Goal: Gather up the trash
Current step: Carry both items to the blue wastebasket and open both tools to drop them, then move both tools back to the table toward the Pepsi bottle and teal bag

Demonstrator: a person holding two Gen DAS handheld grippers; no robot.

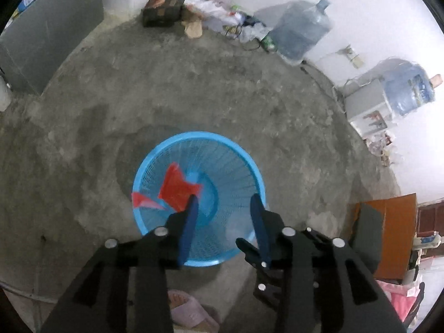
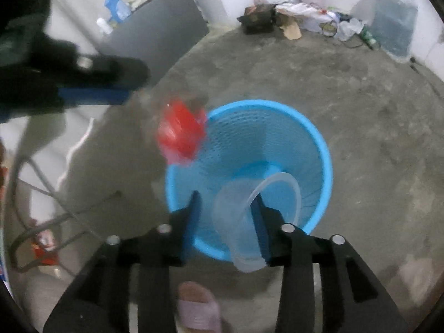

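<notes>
A blue mesh basket stands on the concrete floor below both grippers. My left gripper hangs open over it, and a red wrapper floats loose inside the rim, just past the left finger. In the right wrist view the same red wrapper is a blur at the basket's near-left rim. My right gripper is open above the basket. A clear plastic cup sits between its fingers, leaning on the right one and apart from the left one. One blue finger of the left gripper shows at upper left.
A slippered foot stands just before the basket. Litter and a dark box lie along the far wall beside a water jug. A second jug and a cardboard box stand at the right, a grey board at the left.
</notes>
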